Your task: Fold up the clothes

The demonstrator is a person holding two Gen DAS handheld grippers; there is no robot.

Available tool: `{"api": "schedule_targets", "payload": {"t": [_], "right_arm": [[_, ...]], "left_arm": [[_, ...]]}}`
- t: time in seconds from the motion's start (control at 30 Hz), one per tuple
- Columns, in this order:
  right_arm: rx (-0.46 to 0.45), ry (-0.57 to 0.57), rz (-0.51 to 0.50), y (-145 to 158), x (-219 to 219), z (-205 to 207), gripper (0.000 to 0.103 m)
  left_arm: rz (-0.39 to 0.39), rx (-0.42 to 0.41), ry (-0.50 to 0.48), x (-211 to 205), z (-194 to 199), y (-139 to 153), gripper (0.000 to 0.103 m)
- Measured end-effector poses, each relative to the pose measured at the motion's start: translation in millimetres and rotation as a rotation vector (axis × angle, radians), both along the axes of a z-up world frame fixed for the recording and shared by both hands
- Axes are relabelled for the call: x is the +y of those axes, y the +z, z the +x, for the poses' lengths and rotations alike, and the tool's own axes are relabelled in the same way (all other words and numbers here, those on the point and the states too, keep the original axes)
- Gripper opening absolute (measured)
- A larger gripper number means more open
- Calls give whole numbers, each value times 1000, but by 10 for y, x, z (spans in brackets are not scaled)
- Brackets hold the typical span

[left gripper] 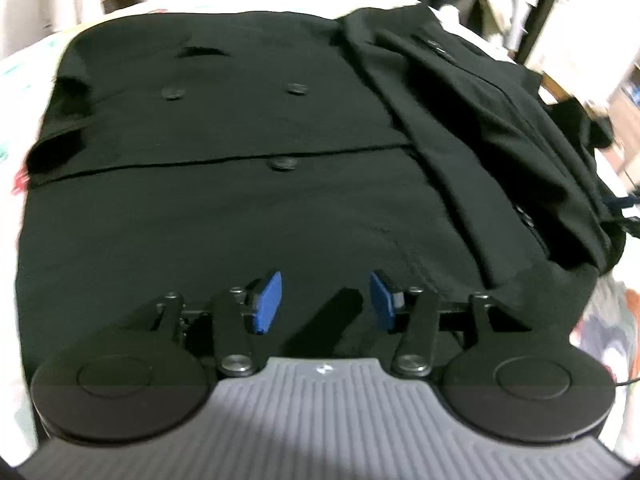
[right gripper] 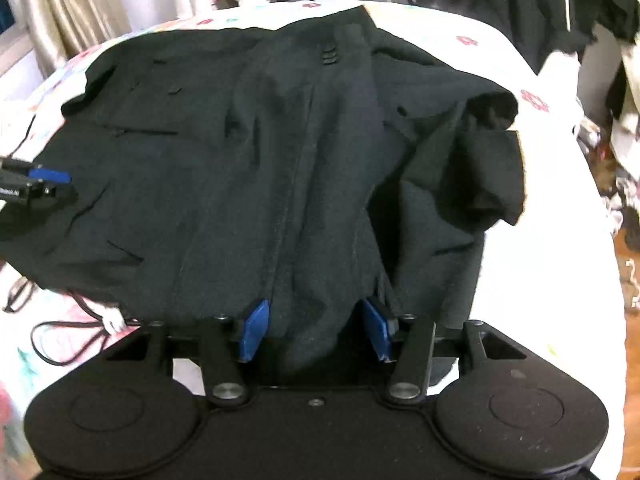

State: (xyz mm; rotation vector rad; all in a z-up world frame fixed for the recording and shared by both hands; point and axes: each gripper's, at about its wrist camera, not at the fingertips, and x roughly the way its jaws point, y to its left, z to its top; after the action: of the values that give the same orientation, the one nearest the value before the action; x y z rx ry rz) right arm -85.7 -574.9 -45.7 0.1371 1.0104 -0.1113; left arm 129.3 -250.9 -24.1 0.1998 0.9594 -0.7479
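A black double-breasted coat (left gripper: 240,200) lies spread on a white floral bedsheet (left gripper: 24,68), button side up, with one sleeve (left gripper: 480,128) folded across its right part. My left gripper (left gripper: 325,304) hovers open low over the coat's near hem, nothing between its blue pads (left gripper: 268,304). In the right wrist view the coat (right gripper: 248,168) is rumpled, a sleeve cuff (right gripper: 492,160) bunched at the right. My right gripper (right gripper: 316,332) stands open with a ridge of the coat's edge running between its wide-apart pads (right gripper: 254,332). The left gripper (right gripper: 44,184) shows at the left edge there.
A black cable (right gripper: 60,340) loops on the sheet (right gripper: 540,240) by the coat's near left corner. Curtains (right gripper: 72,8) hang behind the bed, dark clothes (right gripper: 520,0) at the back right. Clutter (right gripper: 624,160) lies past the bed's right edge.
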Motion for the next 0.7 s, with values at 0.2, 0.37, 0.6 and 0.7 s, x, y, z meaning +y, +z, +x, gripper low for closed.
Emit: {"api": "schedule_targets", "payload": {"t": [0.2, 0.37, 0.6, 0.7], "right_arm": [[-105, -261, 119, 188, -306, -239, 66], [-199, -513, 326, -39, -691, -426, 69], [-190, -590, 452, -588, -816, -428, 68], [-222, -584, 483, -645, -826, -415, 22]], "left_arm": [[46, -32, 142, 420, 120, 75, 52], [-82, 17, 203, 537, 194, 117, 49], [-227, -105, 35, -70, -5, 445, 49], [-240, -124, -101, -460, -209, 484, 50]]}}
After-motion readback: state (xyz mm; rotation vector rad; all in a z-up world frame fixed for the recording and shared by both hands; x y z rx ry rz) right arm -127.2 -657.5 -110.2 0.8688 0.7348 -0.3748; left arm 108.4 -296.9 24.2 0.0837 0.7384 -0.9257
